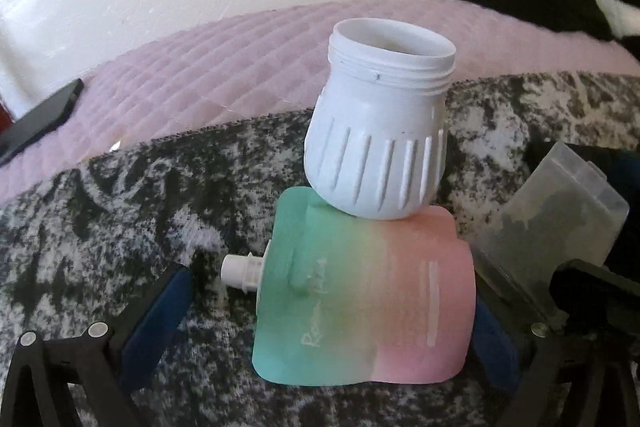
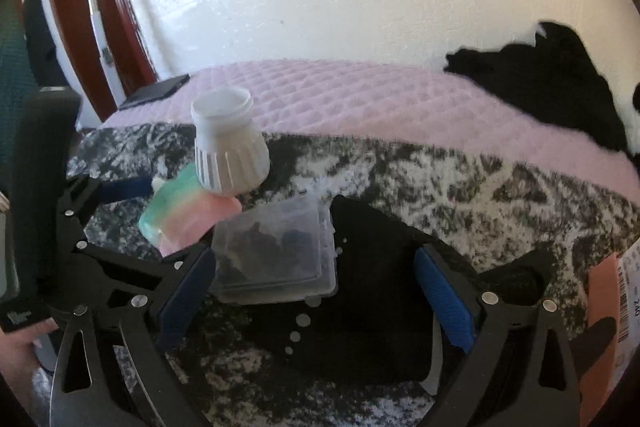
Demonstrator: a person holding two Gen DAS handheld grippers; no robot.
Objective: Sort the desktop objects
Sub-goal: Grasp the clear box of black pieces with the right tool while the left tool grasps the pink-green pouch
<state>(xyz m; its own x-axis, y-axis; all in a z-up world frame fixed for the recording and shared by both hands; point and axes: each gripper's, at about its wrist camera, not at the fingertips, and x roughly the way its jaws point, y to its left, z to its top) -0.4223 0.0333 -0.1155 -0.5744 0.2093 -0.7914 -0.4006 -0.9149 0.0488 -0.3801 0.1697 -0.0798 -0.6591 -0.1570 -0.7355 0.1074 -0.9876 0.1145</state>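
On the mottled surface (image 1: pixel 120 211), left to right: left gripper (image 1: pixel 328 311), fingers spread wide around the pouch (image 1: pixel 360 303); a white jar (image 1: pixel 380 131) tilted on the pouch's far edge; a clear box (image 2: pixel 276 251) between the right gripper's (image 2: pixel 316 291) released fingers.

White jar (image 1: pixel 380 131) of matt ribbed plastic; pouch (image 1: pixel 360 307) of smooth, soft-sheened film. Frosted, cloudy plastic for the small box (image 2: pixel 276 251). Quilted pink cloth on the cover (image 1: pixel 192 75), mottled grey fuzzy fabric on the blanket (image 1: pixel 120 211).
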